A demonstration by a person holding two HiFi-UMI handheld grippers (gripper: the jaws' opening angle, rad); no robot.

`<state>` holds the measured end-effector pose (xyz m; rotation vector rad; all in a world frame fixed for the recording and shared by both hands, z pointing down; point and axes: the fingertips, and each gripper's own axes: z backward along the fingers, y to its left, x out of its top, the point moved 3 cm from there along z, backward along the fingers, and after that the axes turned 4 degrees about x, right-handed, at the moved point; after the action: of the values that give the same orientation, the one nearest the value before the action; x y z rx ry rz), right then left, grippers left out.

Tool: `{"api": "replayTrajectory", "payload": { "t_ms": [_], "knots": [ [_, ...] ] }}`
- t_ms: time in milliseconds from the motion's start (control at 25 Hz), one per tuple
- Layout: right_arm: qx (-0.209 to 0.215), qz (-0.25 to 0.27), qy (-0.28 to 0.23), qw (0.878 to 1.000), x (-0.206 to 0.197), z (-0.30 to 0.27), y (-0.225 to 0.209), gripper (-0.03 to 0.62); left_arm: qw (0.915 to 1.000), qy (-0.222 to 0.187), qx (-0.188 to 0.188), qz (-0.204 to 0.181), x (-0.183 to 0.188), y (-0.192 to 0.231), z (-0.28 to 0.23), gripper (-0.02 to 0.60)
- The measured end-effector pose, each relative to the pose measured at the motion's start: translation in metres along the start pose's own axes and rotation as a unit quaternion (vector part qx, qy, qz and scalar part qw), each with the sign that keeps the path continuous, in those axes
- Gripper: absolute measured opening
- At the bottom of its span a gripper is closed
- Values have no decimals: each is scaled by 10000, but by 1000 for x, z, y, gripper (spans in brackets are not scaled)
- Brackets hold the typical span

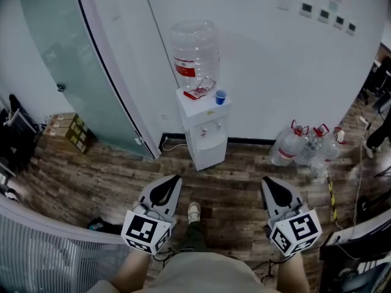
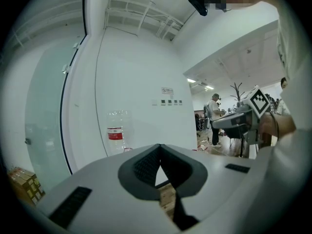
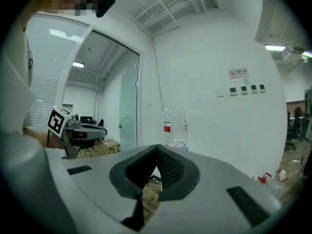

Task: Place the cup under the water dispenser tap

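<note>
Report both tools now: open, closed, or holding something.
Left tool: closed, holding nothing.
Right tool: closed, holding nothing.

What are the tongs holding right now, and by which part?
Nothing is held. The left tongs and right tongs are both shut and empty. The blue cup sits on top of the water dispenser, away from both.

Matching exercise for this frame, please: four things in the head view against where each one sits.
1 blue cup
2 big water bottle
3 cardboard boxes
4 spare water bottles

A floor, right of the water dispenser
B dispenser top, beside the bottle
C floor, by the glass door
D upturned on the dispenser

Pairs: 1-B, 2-D, 3-C, 4-A
</note>
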<state>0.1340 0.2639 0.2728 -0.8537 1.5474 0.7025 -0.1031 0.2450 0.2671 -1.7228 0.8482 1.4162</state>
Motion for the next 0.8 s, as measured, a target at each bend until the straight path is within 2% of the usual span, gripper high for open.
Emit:
{"api": "replayTrajectory", "payload": {
  "t_ms": [360, 800],
  "knots": [
    [-159, -15, 148, 9998, 7, -81, -30, 6, 9998, 66, -195, 19, -5, 56, -67, 5],
    [-418, -108, 387, 9983, 28, -223, -77, 7, 9984, 71, -568, 30, 2, 160, -185, 5]
  ]
}}
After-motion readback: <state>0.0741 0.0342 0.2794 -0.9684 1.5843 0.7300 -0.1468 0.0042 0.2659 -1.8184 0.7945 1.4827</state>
